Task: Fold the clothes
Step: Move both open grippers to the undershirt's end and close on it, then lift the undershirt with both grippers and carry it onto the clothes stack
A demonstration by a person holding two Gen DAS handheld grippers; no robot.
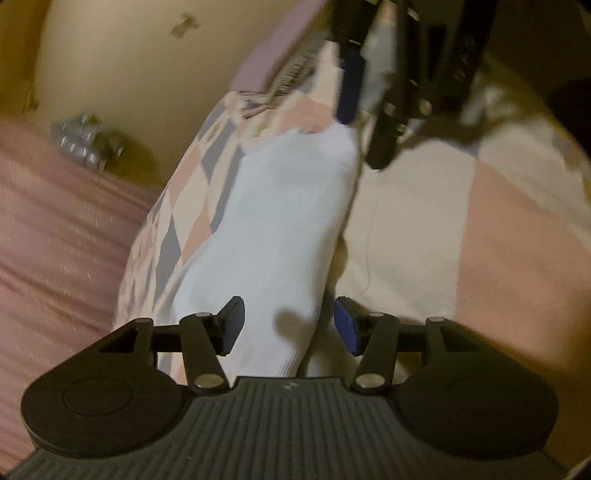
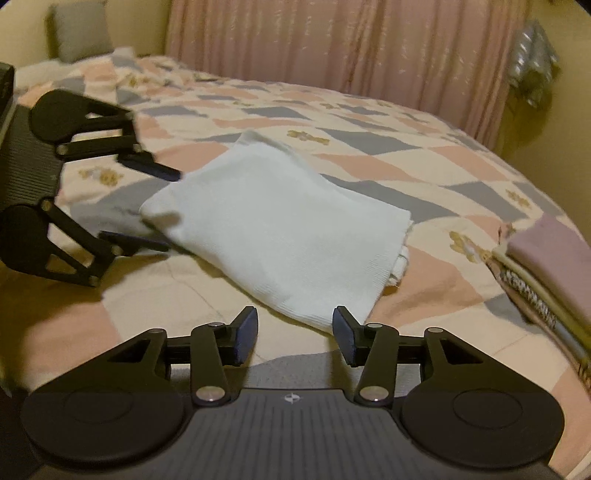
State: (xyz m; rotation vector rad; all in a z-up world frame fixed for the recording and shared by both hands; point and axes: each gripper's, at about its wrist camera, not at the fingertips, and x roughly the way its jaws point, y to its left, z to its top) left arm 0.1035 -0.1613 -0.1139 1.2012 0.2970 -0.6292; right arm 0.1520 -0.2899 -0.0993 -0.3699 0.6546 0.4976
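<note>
A white folded garment [image 2: 273,225] lies on the patchwork bedspread [image 2: 424,158]. In the left wrist view the garment [image 1: 273,229] stretches away from my left gripper [image 1: 288,325], which is open with the near end of the cloth between its fingers. My right gripper [image 2: 295,332] is open and empty, just short of the garment's near edge. The left gripper also shows in the right wrist view [image 2: 162,206], open at the garment's left end. The right gripper shows in the left wrist view [image 1: 369,122] at the garment's far end.
A stack of folded clothes with a purple piece on top [image 2: 546,266] sits on the bed at the right. A pink curtain [image 2: 332,48] hangs behind the bed. A grey pillow [image 2: 81,33] leans at the far left.
</note>
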